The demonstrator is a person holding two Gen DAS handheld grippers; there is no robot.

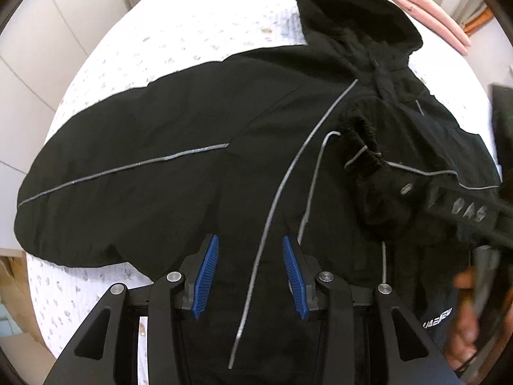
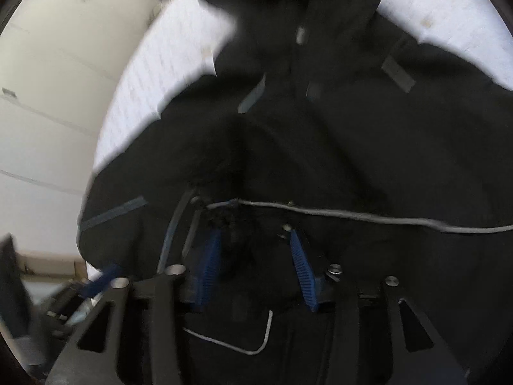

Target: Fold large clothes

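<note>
A black hooded jacket (image 1: 192, 176) with grey piping lies spread on the bed, its hood (image 1: 352, 22) at the far end. One sleeve (image 1: 112, 160) stretches out to the left. The other sleeve is folded across the chest, its gathered cuff (image 1: 362, 141) near the middle. My left gripper (image 1: 250, 238) hovers over the jacket's lower front, open, with nothing pinched between its blue pads. In the blurred right wrist view, my right gripper (image 2: 254, 232) stands open over the jacket (image 2: 352, 144), and the dark cuff (image 2: 231, 237) sits loosely between its pads.
The bed's white patterned sheet (image 1: 192, 32) shows around the jacket. A folded pink item (image 1: 426, 9) lies at the far right corner. White cupboard doors (image 1: 32, 64) stand to the left, with a cardboard box (image 1: 12, 288) below. A person's hand (image 1: 465, 304) is at the right edge.
</note>
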